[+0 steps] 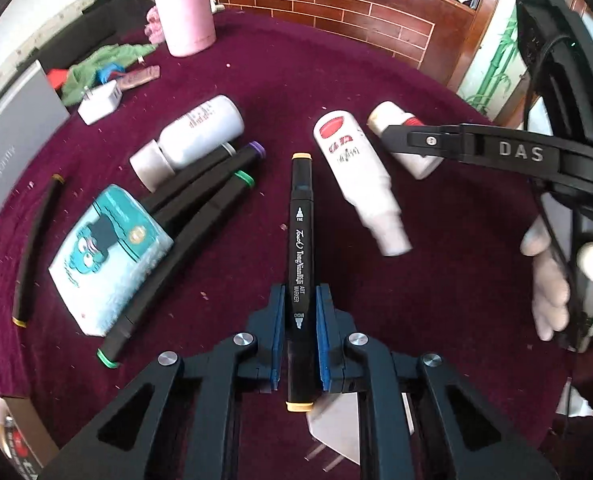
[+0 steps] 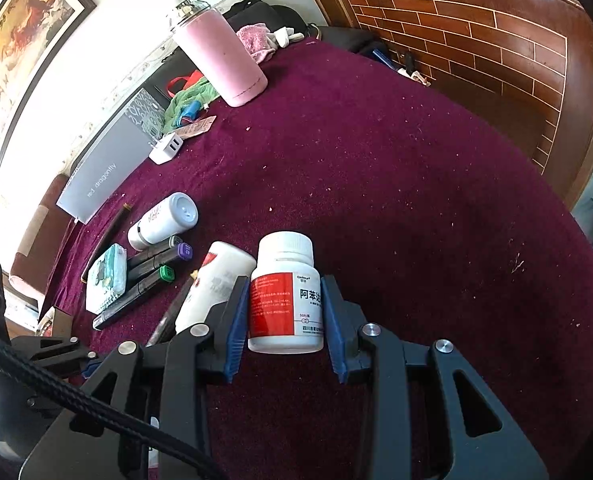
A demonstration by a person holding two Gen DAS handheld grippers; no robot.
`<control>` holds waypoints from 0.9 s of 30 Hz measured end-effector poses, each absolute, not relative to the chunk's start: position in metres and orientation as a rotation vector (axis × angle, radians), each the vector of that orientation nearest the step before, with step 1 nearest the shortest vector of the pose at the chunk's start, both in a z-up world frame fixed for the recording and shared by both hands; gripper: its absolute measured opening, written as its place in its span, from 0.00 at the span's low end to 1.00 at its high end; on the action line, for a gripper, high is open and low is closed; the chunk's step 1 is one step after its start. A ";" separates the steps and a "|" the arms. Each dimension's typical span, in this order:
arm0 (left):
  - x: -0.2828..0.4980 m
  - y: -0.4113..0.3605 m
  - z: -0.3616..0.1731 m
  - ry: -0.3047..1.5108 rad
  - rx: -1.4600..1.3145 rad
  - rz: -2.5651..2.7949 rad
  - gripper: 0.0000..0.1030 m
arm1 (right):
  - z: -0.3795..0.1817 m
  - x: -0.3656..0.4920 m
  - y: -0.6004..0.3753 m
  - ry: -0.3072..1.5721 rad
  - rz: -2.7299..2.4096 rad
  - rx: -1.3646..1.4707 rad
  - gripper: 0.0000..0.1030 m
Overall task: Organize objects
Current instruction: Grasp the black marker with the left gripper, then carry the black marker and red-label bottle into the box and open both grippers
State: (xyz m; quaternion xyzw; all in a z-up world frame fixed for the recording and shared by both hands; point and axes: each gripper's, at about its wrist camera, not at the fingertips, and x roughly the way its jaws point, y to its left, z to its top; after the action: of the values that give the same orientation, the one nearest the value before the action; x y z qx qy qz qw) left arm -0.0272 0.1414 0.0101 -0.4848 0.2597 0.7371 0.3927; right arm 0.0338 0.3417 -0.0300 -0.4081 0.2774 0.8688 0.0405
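**Marker Clamped Left, Pill Bottle Clamped Right**

Nearest the left wrist camera, at six o'clock, the left gripper (image 1: 300,300) is clenched on a black art marker (image 1: 301,240) with orange-yellow end caps; the blue pads press its lower barrel and the marker runs straight up toward twelve o'clock over the maroon tablecloth (image 1: 436,280). At eight o'clock lies a teal tissue pack (image 1: 110,258), with a green-capped marker (image 1: 184,256) touching its right edge and a purple-capped marker (image 1: 212,178) just above that one. A thin dark marker (image 1: 36,248) lies apart at nine o'clock. At one o'clock a long white bottle (image 1: 354,168) with a red label lies tilted; at ten o'clock a second white bottle (image 1: 188,140) lies on its side beside the purple cap.

In the right wrist view the right gripper (image 2: 284,312) grasps a white pill bottle (image 2: 286,292) with a red-and-white label, a pad pressed on each side, cap pointing away toward twelve o'clock. A gloved hand (image 1: 552,280) holds that tool at three o'clock in the left view.

Farther off, at eleven o'clock, sit a white charger plug (image 1: 98,104), a green cloth (image 1: 104,64) and an upright pink flask (image 1: 182,4), with a grey box (image 1: 8,140) at the left edge.
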 end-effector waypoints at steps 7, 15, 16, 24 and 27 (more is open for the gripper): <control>-0.019 0.184 0.008 0.833 -1.127 1.952 0.12 | -0.030 0.033 0.340 0.821 2.665 -1.246 0.32; -0.016 0.161 0.011 0.674 -1.162 2.037 0.11 | -0.030 0.033 0.340 0.820 2.674 -1.237 0.32; -0.017 0.154 0.012 0.632 -1.168 2.048 0.11 | -0.031 0.033 0.341 0.825 2.677 -1.233 0.32; 0.012 0.064 0.062 0.299 -1.108 2.179 0.11 | -0.032 0.036 0.348 0.924 2.679 -1.202 0.31; 0.029 0.024 0.081 0.188 -1.073 2.228 0.11 | -0.033 0.038 0.354 0.982 2.673 -1.178 0.31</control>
State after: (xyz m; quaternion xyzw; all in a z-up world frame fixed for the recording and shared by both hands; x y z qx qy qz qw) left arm 0.0289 0.0245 0.0808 -0.4093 0.0717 0.8496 0.3249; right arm 0.0381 0.3544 -0.0328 -0.3819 0.3186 0.8670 0.0299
